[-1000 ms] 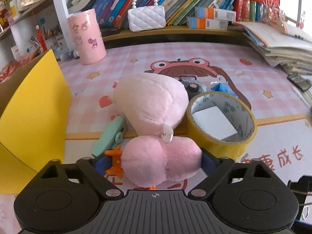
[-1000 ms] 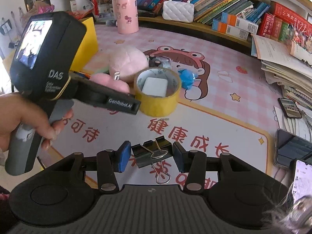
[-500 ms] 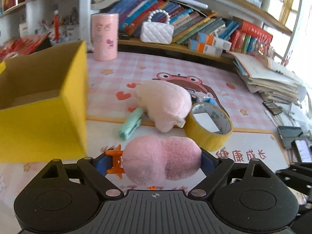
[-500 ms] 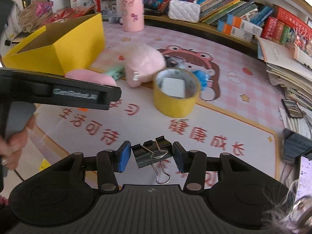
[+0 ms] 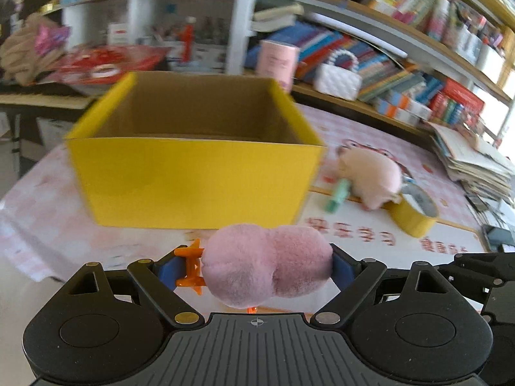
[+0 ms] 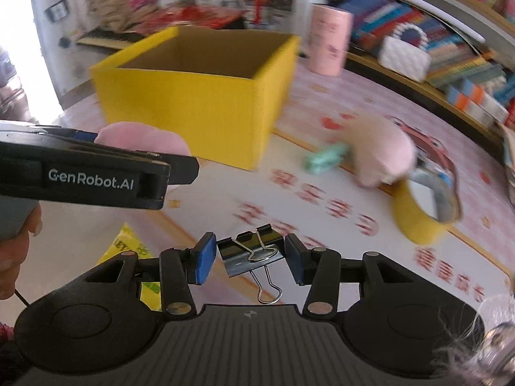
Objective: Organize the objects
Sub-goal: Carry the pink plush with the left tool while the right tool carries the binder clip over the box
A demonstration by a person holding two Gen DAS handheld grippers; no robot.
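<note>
My left gripper (image 5: 254, 265) is shut on a pink plush toy (image 5: 267, 265) with orange feet, held above the mat just in front of the open yellow box (image 5: 193, 180). My right gripper (image 6: 249, 259) is shut on a black binder clip (image 6: 252, 252) whose wire handles hang down. In the right wrist view the left gripper (image 6: 96, 173) with the pink plush (image 6: 141, 140) crosses the left side, near the yellow box (image 6: 206, 103). A pale pink plush (image 5: 370, 177), a mint green clip (image 5: 336, 196) and a yellow tape roll (image 5: 413, 214) lie on the mat to the right.
A pink cup (image 5: 278, 64) and a white quilted purse (image 5: 338, 80) stand behind the box by rows of books. Stacked papers (image 5: 473, 167) and phones (image 5: 497, 234) sit at the right edge. A hand (image 6: 19, 244) holds the left gripper's handle.
Both grippers have swung left toward the yellow box, which now fills the middle of both views. The plush, green clip and tape roll have slid to the right. Both grips are unchanged.
</note>
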